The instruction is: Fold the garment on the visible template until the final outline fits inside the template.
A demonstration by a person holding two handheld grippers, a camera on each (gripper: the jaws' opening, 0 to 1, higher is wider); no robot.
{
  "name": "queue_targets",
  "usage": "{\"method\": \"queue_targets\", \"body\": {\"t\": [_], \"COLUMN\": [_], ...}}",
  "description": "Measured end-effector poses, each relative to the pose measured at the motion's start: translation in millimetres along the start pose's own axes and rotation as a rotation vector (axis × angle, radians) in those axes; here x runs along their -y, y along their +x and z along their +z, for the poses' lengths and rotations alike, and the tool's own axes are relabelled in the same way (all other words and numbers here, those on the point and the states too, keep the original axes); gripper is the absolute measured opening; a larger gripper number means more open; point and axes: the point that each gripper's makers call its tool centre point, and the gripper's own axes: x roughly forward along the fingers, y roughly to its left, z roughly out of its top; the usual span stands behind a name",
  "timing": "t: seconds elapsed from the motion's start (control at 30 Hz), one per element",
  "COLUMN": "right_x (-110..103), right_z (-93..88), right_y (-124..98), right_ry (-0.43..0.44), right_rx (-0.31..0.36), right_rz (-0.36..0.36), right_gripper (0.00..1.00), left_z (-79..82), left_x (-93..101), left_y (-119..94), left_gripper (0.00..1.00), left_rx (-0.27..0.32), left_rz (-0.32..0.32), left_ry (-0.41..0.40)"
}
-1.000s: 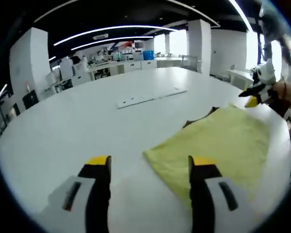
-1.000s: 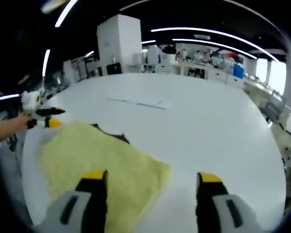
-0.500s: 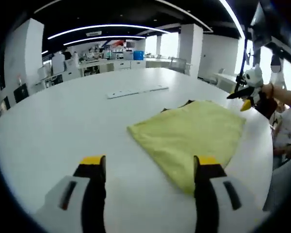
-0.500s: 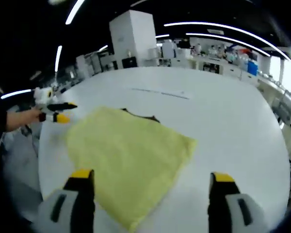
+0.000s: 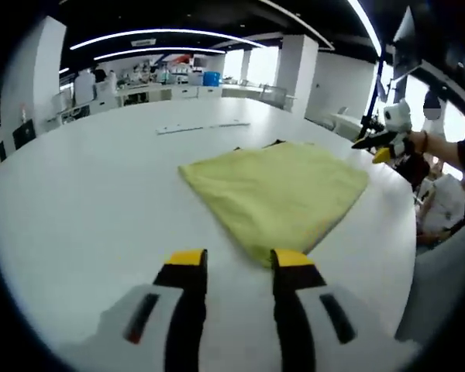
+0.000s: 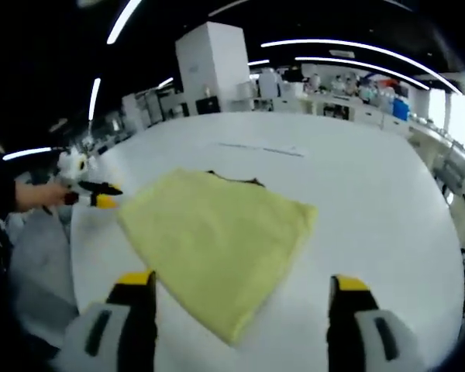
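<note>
The yellow garment lies folded into a flat four-sided shape on the white table. A dark sliver of the template peeks from under its far edge. My left gripper hovers just short of the garment's near corner, jaws partly closed in with nothing between them. In the right gripper view the garment reaches toward my right gripper, which is open wide and empty. Dark template shows there too. The left gripper is off the cloth's left side; the right gripper is past its right corner.
A thin white strip lies on the table beyond the garment, and the same strip appears in the right gripper view. The table edge curves close by at the right. Office benches and pillars stand far behind.
The left jaws have closed in to a narrower gap. Both views have shifted so the garment's near corner now lies closer to the jaws. The cloth itself keeps its shape.
</note>
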Motion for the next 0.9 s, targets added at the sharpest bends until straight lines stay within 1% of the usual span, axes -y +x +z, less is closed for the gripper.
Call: {"method": "queue_targets", "body": {"t": [0.07, 0.13, 0.2, 0.33, 0.4, 0.53, 0.67, 0.73, 0.8, 0.9], "right_x": [-5, -6, -8, -13, -15, -19, -17, -17, -16, -17], "right_z": [-4.5, -8.8, -15.8, -22.5, -24.0, -32.4, -39.5, -43.2, -49.1, -55.0], "right_y": [-3, -3, -5, -8, -8, -8, -8, -10, -10, -12], "right_ry": [0.007, 0.005, 0.001, 0.01, 0.006, -0.001, 0.001, 0.006, 0.016, 0.026], "right_rx": [-0.004, -0.01, -0.024, -0.027, -0.022, -0.038, -0.048, -0.051, -0.066, -0.077], "right_rz": [0.011, 0.009, 0.011, 0.019, 0.024, 0.033, 0.029, 0.028, 0.024, 0.014], "right_gripper": [0.84, 0.83, 0.81, 0.77, 0.75, 0.73, 0.69, 0.65, 0.6, 0.57], "left_z": [-2.4, -2.6, -1.6, -4.6, -8.4, -7.2, -9.9, -10.3, -11.0, -10.5], "left_x": [3.5, 7.2, 9.6, 6.7, 6.1, 10.7, 13.8, 15.6, 14.8, 14.4], "left_y": [0, -2, -1, 0, 2, 5, 10, 10, 10, 7], "left_gripper": [0.21, 0.16, 0.15, 0.1, 0.1, 0.08, 0.05, 0.02, 0.03, 0.03], "left_rx": [-0.004, -0.005, 0.01, 0.006, -0.001, 0.007, 0.007, 0.006, 0.005, 0.004], "left_rz": [-0.007, -0.014, -0.027, -0.022, -0.025, -0.029, -0.037, -0.042, -0.031, -0.016], "left_ry": [-0.004, -0.021, -0.064, -0.085, -0.101, -0.14, -0.177, -0.194, -0.204, -0.192]}}
